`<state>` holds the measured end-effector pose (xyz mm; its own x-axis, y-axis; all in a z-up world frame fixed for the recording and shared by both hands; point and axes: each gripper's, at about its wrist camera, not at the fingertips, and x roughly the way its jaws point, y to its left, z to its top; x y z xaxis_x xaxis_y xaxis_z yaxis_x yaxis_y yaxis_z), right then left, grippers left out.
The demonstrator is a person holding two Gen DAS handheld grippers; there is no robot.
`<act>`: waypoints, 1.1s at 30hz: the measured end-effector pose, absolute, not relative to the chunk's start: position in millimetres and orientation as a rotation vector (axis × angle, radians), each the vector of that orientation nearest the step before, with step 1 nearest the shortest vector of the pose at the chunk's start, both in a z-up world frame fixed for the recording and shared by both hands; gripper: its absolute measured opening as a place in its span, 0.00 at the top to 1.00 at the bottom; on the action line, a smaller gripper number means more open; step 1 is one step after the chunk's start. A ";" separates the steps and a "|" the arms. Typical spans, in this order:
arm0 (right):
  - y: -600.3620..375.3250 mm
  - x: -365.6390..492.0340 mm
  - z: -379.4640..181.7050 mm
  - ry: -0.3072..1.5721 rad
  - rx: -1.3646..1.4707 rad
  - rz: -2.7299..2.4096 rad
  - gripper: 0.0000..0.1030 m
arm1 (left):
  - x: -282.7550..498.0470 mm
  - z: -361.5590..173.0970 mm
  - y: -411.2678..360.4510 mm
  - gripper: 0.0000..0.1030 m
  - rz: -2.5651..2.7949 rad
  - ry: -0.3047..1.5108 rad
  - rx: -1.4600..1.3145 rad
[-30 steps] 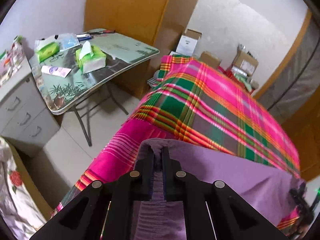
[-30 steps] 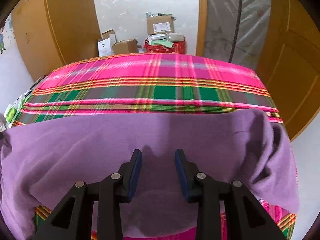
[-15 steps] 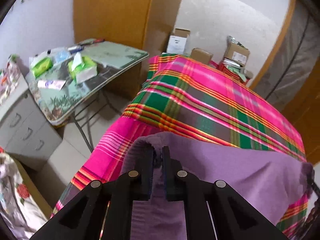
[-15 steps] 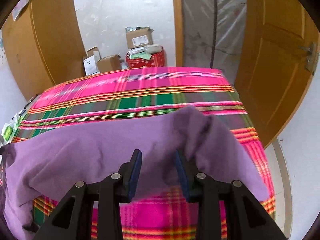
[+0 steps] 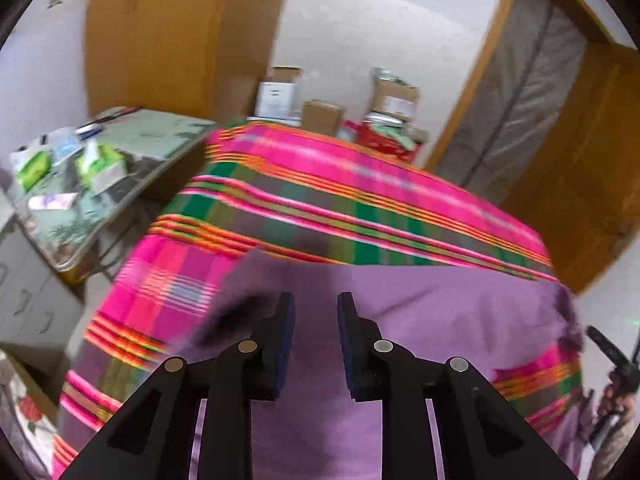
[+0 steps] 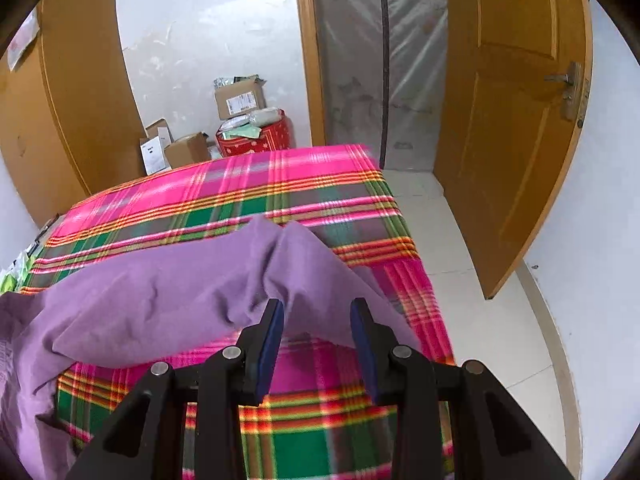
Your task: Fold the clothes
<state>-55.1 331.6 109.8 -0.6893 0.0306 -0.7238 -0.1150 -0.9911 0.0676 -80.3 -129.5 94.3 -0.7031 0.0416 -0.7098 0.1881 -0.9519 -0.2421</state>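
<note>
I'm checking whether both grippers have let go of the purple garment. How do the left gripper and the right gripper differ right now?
The left gripper has just been opening and stands over the middle of the purple garment, its gap narrower than the right's. The right gripper stands wider, steady, at the garment's bunched edge, with the plaid bedcover showing between its fingers. Shared: both point down at the bed, and neither presses on the cloth.

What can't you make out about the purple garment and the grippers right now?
- Purple garment, left wrist view: motion blur smears its left edge; the near part is hidden by the left gripper, whose jaws have just been opening and stand apart, gripping nothing.
- Garment type: sleeves, collar and hem unreadable in either view.
- Right wrist view: the garment's left end is cut off by the frame edge; whether the right gripper touches the cloth behind its open fingers is unclear.
</note>
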 end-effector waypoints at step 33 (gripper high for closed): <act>329.8 -100.2 60.0 -0.160 -1.293 2.771 0.69 | -76.2 37.1 44.3 0.70 -2.889 -0.363 1.599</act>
